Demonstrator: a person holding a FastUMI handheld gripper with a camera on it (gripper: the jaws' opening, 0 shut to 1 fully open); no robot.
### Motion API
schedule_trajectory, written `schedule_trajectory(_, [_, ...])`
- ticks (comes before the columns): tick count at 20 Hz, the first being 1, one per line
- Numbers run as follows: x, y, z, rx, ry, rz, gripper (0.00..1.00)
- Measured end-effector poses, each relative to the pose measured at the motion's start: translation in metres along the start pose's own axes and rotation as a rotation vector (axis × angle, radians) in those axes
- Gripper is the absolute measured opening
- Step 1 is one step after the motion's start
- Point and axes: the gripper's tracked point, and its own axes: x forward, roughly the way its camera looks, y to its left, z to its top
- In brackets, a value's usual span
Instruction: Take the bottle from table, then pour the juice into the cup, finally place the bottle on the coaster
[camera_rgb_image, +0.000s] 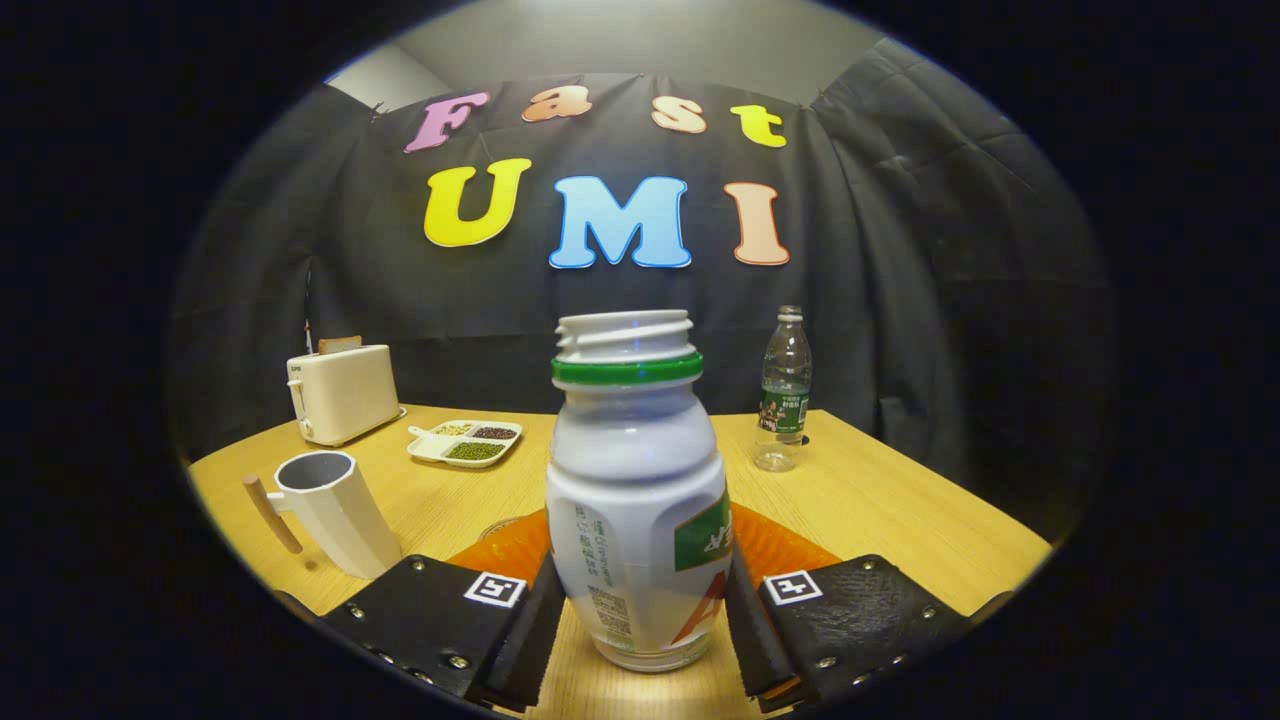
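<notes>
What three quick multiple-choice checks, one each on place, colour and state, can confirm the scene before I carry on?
1. Where does the white plastic juice bottle stand?
A. Between the gripper jaws
B. Beside the toaster
C. Inside the mug

2. What colour is the ring under the bottle's threaded neck?
A. Red
B. Green
C. Blue

3. What is the state of the bottle's mouth?
A. Capped
B. Uncapped
C. Corked

Answers:
1 A: a jaw sits close on each side of the bottle, which is upright on the wooden table, with the orange round coaster just behind it.
2 B: the band is green.
3 B: the bare threads show, with no cap on them.

The white mug with a wooden handle stands upright beside the jaws.
</notes>
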Motion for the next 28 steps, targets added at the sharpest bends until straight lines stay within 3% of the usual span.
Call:
schedule_trajectory(7, [0.001,0.014,0.022,-0.254,-0.002,0.037,0.72])
schedule_trajectory(20, [0.012,0.05,0.028,-0.599,-0.013,0.094,0.72])
schedule_trajectory(28, [0.02,0.062,0.021,-0.706,0.003,0.104,0.72])
